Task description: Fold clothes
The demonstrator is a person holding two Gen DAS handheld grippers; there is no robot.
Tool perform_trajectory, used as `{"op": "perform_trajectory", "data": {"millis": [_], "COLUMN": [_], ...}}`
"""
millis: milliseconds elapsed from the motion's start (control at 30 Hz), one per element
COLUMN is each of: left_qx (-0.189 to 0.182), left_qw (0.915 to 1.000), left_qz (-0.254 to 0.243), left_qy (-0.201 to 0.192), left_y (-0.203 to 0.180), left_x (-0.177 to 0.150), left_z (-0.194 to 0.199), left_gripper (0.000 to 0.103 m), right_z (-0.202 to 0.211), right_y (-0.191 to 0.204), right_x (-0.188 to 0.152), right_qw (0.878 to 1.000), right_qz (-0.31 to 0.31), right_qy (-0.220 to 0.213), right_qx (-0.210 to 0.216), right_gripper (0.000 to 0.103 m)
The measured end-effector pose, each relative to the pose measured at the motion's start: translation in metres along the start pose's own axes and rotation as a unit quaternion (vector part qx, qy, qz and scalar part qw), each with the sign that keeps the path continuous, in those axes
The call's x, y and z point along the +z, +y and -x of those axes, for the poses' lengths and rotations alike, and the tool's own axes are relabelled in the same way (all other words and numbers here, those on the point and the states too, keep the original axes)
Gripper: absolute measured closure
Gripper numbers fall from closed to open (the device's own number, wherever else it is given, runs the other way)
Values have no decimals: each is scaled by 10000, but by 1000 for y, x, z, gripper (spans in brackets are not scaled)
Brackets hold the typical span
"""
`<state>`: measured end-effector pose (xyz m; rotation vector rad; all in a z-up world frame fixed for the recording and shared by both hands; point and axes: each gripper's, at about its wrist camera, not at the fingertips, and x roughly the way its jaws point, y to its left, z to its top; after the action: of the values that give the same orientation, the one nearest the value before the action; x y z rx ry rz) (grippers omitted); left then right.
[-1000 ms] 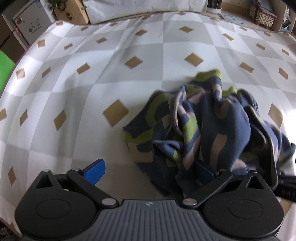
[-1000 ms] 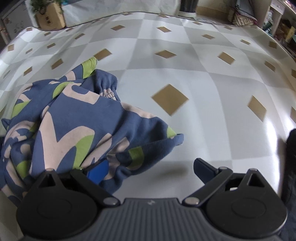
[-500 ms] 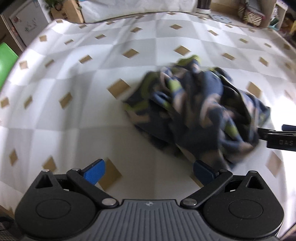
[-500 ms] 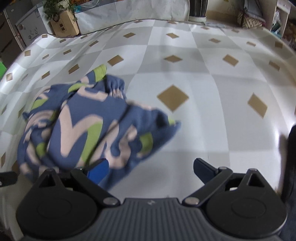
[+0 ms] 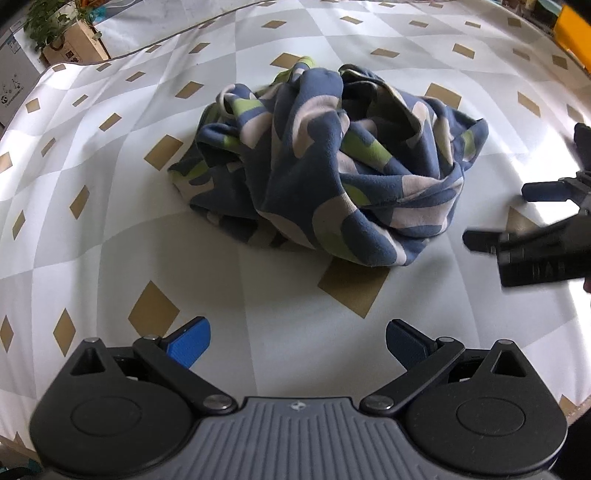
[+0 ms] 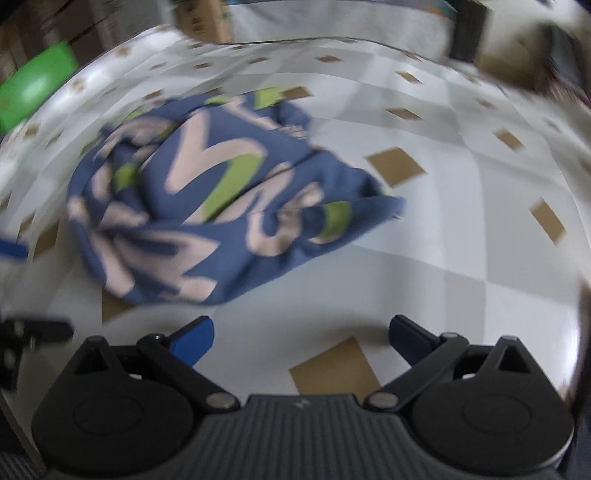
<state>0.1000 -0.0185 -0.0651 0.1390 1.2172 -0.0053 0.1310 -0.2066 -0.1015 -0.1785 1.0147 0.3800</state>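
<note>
A crumpled garment (image 5: pixel 325 162), navy with beige and lime shapes, lies in a heap on the checkered white-and-grey sheet (image 5: pixel 110 229) with tan diamonds. My left gripper (image 5: pixel 297 345) hovers open in front of the heap, apart from it, nothing between its fingers. In the right wrist view, which is blurred, the same garment (image 6: pixel 207 206) lies ahead and to the left. My right gripper (image 6: pixel 301 338) is open and empty, clear of the cloth. The right gripper (image 5: pixel 517 214) also shows at the right edge of the left wrist view, beside the heap.
A cardboard box with a plant (image 5: pixel 70 44) stands beyond the sheet's far left corner. Something bright green (image 6: pixel 37 85) sits off the sheet's left side. A yellow object (image 5: pixel 572 33) is at the far right. Bare sheet surrounds the heap.
Both grippers have pulled back from the garment, which now lies free in a heap; a second ago cloth lay over a finger of each. The right view is swinging.
</note>
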Motion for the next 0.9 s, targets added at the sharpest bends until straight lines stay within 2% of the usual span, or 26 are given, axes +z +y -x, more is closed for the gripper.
{"op": "perform_trajectory", "data": {"millis": [67, 267, 500, 900], "left_qx": [-2, -21, -69, -124], "left_qw": [10000, 9998, 9998, 9997], "left_qz": [7, 169, 176, 201], "left_qy": [-6, 42, 56, 109], "left_y": [-1, 1, -4, -8], "left_x": [1, 3, 5, 7], "left_z": [-2, -9, -14, -17], "left_gripper": [1, 1, 1, 1], "right_z": [-1, -7, -16, -20], "right_y": [5, 4, -1, -1], "right_x": [-4, -7, -16, -16], "right_qw": [9997, 9978, 9900, 9892], "right_qz": [188, 73, 281, 290], "right_qy": [-143, -652, -1376, -1432], "right_qx": [19, -35, 94, 102], "right_gripper": [1, 0, 0, 0]}}
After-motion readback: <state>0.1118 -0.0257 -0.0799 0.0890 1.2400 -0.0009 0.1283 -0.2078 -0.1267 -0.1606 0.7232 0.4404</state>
